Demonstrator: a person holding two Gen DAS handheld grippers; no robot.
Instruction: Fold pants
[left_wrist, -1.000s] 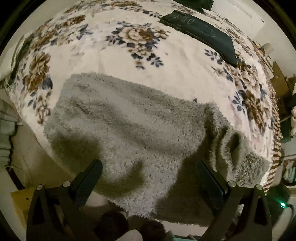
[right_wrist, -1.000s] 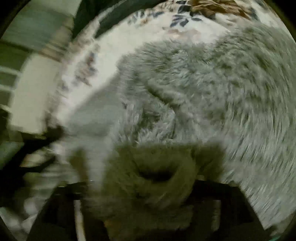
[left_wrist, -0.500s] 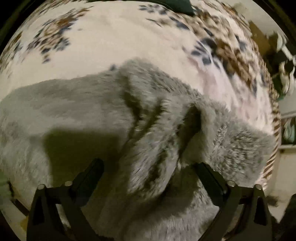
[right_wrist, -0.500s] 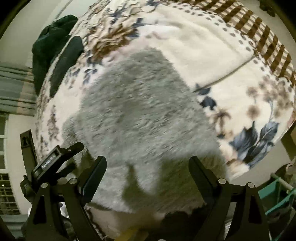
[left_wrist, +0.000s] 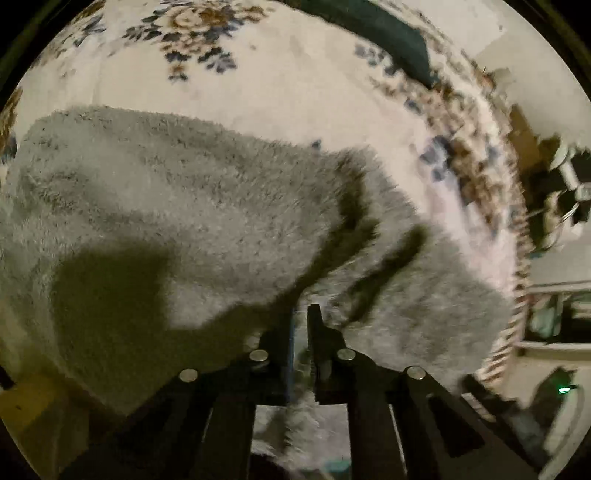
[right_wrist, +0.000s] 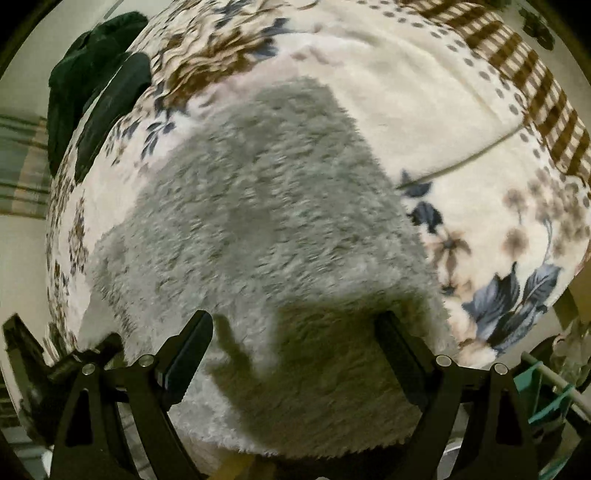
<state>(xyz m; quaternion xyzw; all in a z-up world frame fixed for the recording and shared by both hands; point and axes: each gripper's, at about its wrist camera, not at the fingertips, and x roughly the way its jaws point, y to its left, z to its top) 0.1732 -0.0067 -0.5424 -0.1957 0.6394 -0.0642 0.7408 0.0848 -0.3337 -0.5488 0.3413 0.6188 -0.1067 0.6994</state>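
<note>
- We take the fluffy grey fleece pants (left_wrist: 192, 206) as our landmark; they lie spread on the floral cream bedspread (left_wrist: 295, 92) at the near edge of the bed, and every place below is given relative to them.
- At the left of the pants, in the left wrist view, the pile lies broad and fairly flat, with a shadow over its near part.
- Near the middle of their near edge, the left gripper (left_wrist: 301, 314) has just been closing, and its fingers (left_wrist: 316, 325) now stand almost together with a raised ridge of grey pile pinched between them, so we judge this a grip on a fold of the pants.
- Right of that grip, the pants bunch into dark creases and a loose lobe runs toward the bed's edge; this part is not yet laid flat.
- Beyond the pants, at the far side of the bed, a dark green folded garment (left_wrist: 373, 33) lies well apart from them.
- In the right wrist view the pants look like one compact block, longer than wide, its right edge fairly straight.
- The right gripper (right_wrist: 295, 343) hovers over the near end of the pants with its fingers (right_wrist: 397, 354) wide apart and nothing held between them.
- Our judgement: the task is partly done. The pants seem doubled already, but the bunched end must be smoothed and at least one more fold made.
- How many layers lie under the top one, we cannot tell.
</note>
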